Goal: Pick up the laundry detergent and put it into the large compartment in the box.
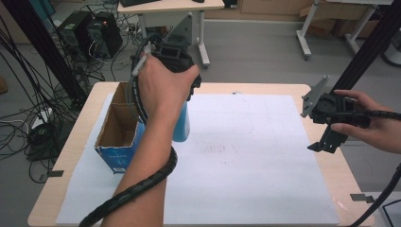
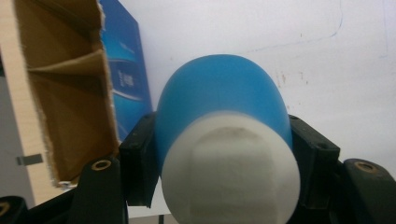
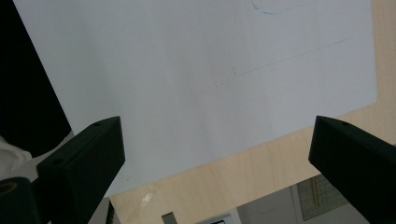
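My left gripper is shut on a blue bottle with a white cap, holding it upright just above the white sheet, right beside the open cardboard box. In the left gripper view the black jaws clamp both sides of the bottle near its cap, and the box stands at the left. My right gripper hovers over the table's right edge, open, with nothing between its fingers. The right gripper view looks down on the sheet's corner.
The box has blue printed sides and brown flaps and stands at the table's left. The wooden table shows bare along the right edge. Desks, computer towers and cables stand on the floor beyond the table.
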Demonstrator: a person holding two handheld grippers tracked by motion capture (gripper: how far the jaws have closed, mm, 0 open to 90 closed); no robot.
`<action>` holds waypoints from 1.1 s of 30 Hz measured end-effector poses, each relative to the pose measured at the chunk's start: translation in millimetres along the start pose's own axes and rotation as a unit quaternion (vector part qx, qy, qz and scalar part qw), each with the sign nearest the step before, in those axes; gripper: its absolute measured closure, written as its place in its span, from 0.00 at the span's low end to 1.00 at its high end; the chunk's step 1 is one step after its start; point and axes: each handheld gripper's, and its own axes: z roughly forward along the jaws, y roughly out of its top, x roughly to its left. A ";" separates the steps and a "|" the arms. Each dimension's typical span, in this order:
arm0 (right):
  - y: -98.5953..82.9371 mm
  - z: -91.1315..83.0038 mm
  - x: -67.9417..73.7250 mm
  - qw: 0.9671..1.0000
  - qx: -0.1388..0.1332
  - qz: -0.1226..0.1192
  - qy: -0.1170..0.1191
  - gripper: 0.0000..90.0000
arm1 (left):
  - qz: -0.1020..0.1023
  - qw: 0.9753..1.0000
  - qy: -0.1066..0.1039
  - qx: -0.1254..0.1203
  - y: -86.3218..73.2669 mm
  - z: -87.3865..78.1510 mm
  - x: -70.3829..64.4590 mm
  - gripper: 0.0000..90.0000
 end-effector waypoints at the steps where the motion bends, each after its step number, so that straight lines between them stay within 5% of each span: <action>1: 3.0 -0.6 -0.2 1.000 0.002 -0.001 0.001 0.04 | 0.001 1.000 0.002 -0.001 0.7 -5.4 1.4 0.41; 9: 9.7 -1.7 -3.1 1.000 0.006 -0.002 0.003 0.04 | -0.009 1.000 0.022 -0.005 6.2 -40.6 12.9 0.41; 17: 16.6 -0.2 -7.3 1.000 0.010 -0.006 0.005 0.04 | -0.035 0.999 0.017 -0.029 3.5 -68.8 46.8 0.41; 33: 24.2 2.5 -10.5 1.000 0.016 -0.005 0.006 0.04 | -0.086 0.995 0.042 -0.036 -5.6 -74.5 92.3 0.41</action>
